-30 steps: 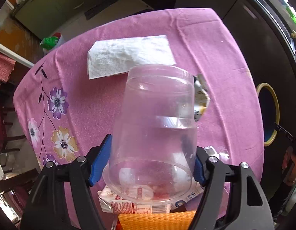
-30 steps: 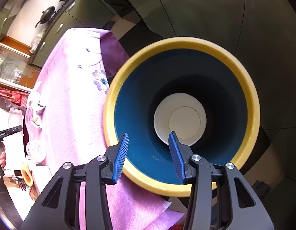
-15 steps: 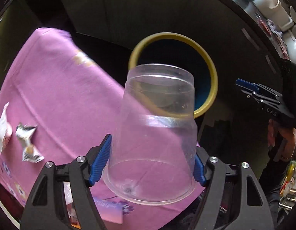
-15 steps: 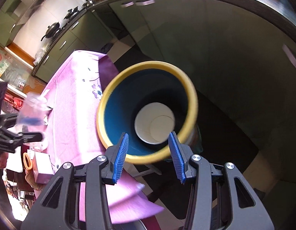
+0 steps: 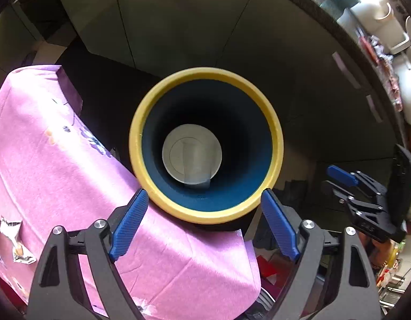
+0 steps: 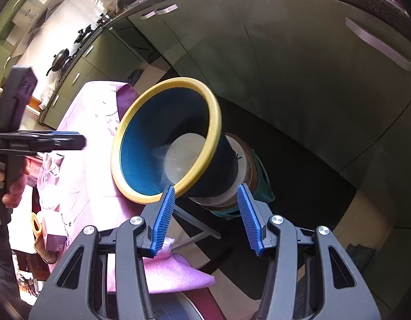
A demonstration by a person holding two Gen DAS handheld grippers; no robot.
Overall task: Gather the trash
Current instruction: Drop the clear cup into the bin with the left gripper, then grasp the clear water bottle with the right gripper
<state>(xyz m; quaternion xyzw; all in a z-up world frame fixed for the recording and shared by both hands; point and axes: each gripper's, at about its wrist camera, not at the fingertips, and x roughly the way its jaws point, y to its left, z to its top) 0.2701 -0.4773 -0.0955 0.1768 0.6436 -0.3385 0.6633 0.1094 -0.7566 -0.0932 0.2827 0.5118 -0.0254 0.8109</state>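
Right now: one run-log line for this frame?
stage: cup drop | left gripper: opening, nothing between pads, over bin | clear cup: inside bin | right gripper: opening, empty, beside bin

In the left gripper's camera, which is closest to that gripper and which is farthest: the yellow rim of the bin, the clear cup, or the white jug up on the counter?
1. Yellow rim of the bin, right between the left gripper and its opening jaws, which hold nothing.
2. Clear cup, down at the bin's bottom.
3. White jug, far off at top right on the counter.
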